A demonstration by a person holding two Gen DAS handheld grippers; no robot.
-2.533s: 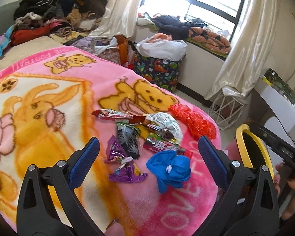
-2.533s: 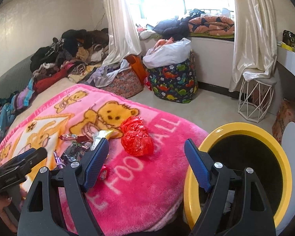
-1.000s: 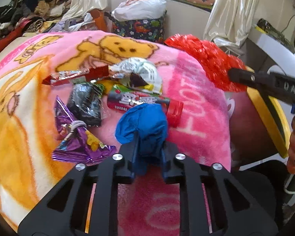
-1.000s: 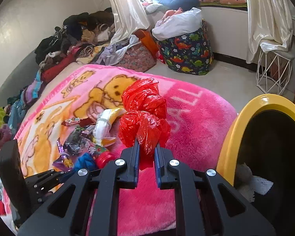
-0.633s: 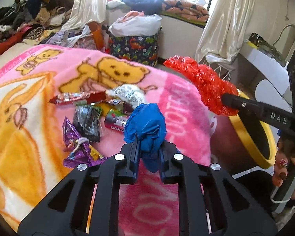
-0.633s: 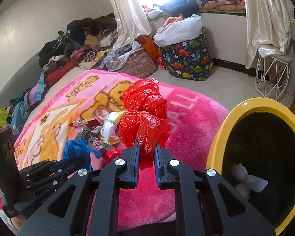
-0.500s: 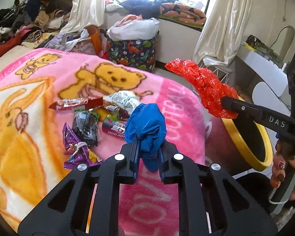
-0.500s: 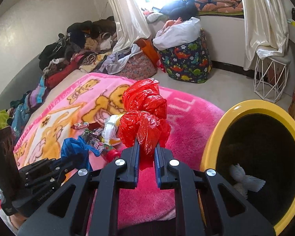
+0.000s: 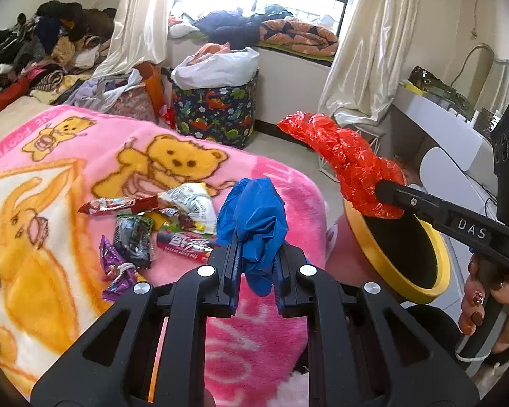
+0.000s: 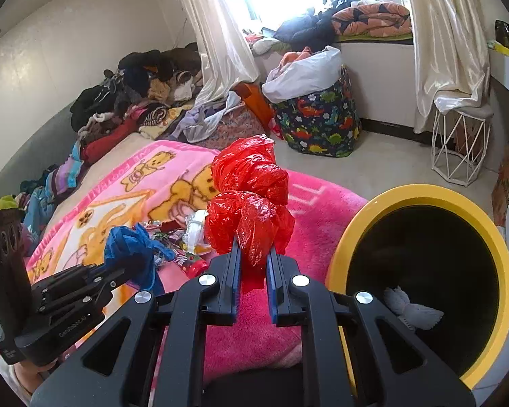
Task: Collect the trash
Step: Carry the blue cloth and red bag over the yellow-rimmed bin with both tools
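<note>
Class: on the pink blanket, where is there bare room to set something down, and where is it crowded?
Bare: the pink blanket between the wrapper pile and the yellow bin, and the bear-print stretch beyond the wrappers. Crowded: the wrapper pile itself.

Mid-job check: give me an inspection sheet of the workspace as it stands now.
Surface: pink teddy-bear fleece blanket on the bed.
Job's things: crumpled blue plastic bag and red plastic bag held off the blanket; yellow-rimmed black bin beside the bed, white scrap inside.
Clutter: snack wrappers on the blanket.
Grippers: left gripper shut on the blue bag; right gripper shut on the red bag.
Cables: nothing seen.
Surroundings: clothes pile, dinosaur-print hamper, cream curtains.
</note>
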